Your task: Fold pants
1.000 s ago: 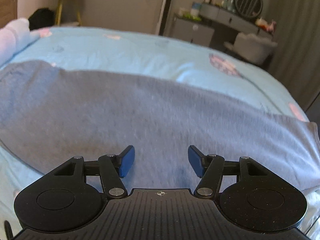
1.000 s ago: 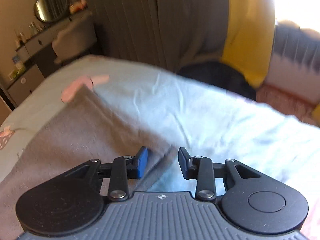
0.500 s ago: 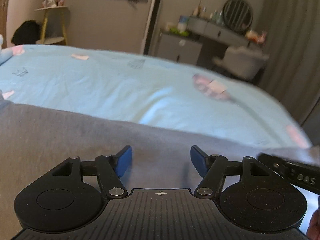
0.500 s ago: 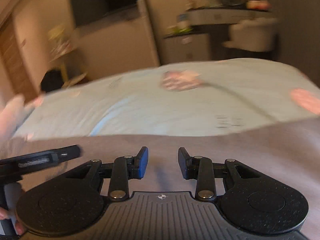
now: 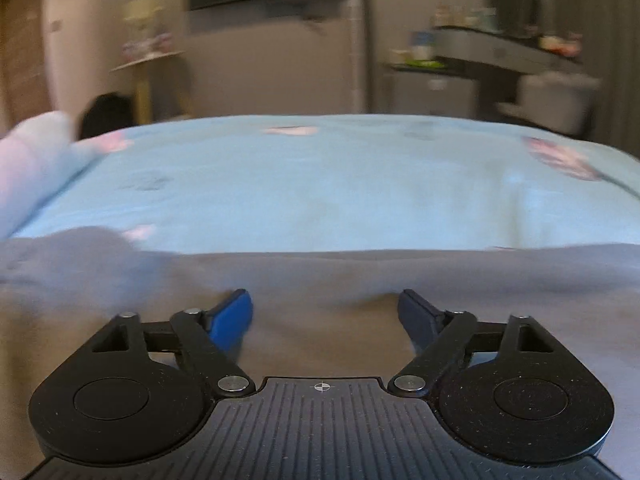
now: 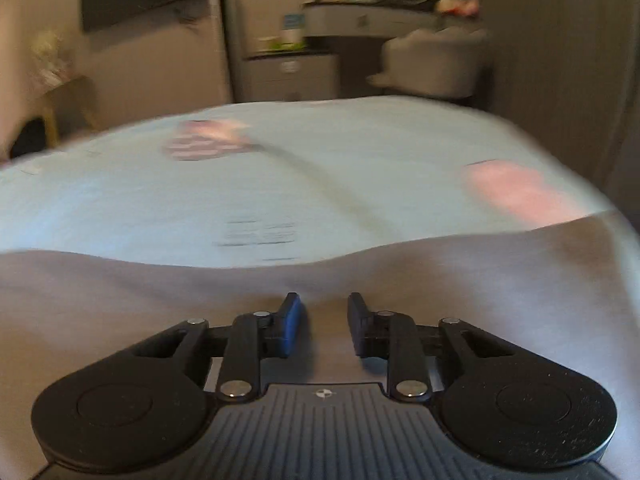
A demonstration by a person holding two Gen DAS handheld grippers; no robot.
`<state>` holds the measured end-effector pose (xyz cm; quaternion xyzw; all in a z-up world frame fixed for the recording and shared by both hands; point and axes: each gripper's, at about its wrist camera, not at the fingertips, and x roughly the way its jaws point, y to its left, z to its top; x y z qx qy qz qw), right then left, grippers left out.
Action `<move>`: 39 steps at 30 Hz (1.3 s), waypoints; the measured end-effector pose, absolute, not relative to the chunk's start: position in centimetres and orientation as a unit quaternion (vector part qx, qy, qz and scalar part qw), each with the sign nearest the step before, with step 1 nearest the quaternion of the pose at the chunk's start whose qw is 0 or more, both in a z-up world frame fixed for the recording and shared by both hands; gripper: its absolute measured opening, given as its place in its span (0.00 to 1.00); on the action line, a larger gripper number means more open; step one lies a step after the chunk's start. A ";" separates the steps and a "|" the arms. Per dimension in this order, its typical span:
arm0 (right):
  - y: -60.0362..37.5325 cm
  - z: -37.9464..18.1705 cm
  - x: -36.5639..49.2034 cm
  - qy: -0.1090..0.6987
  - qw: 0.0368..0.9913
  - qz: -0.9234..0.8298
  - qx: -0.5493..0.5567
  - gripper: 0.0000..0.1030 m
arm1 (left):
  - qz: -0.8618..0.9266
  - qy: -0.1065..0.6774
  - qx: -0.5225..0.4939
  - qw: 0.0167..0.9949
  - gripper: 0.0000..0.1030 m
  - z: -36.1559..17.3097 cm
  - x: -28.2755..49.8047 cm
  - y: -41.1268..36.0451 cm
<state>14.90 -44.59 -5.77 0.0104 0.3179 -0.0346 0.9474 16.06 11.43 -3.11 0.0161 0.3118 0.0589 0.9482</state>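
the grey pants are spread flat across the near part of a bed with a light blue sheet, and both views are filled by them along the bottom. in the left wrist view the left tool is seen low over the cloth with its blue fingers set wide apart; they have just been opening, and only flat fabric lies under the gap, nothing being pinched. a small ridge of cloth is seen beside each fingertip. in the right wrist view the right tool is held over the pants as well, its fingers drawn fairly close but with a clear gap left; they have just been closing, and no fold is caught between them. pink patches are printed on the sheet beyond the pants' far edge. a pale pillow is seen at the left edge of the bed. the room behind is blurred; a dresser and a chair can be made out.
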 end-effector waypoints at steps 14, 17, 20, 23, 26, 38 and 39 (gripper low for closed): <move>-41.8 -2.5 12.3 0.271 0.953 -0.101 0.089 0.57 | 0.114 0.320 -0.024 0.940 0.90 1.1 14.5 12.6; -35.2 -2.5 10.4 0.275 0.951 0.026 0.143 0.57 | 0.037 0.321 -0.073 0.943 0.91 2.3 12.9 7.7; -30.6 -4.1 9.0 0.288 0.946 0.086 0.118 0.57 | -0.031 0.341 -0.048 0.938 0.91 2.2 12.6 2.4; -29.6 -6.1 8.9 0.313 0.940 0.100 0.089 0.53 | -0.030 0.363 0.001 0.931 0.91 1.3 13.3 -1.1; -32.2 -6.1 8.3 0.308 0.942 0.095 0.093 0.46 | -0.019 0.397 -0.011 0.918 0.85 -0.3 14.0 -1.6; -50.0 -6.1 4.6 0.309 0.936 -0.148 0.076 0.28 | 0.045 0.391 -0.007 0.919 0.89 -2.4 13.7 0.9; -51.1 -5.9 4.1 0.310 0.930 -0.176 0.092 0.28 | 0.049 0.391 -0.012 0.919 0.89 -2.3 13.6 1.2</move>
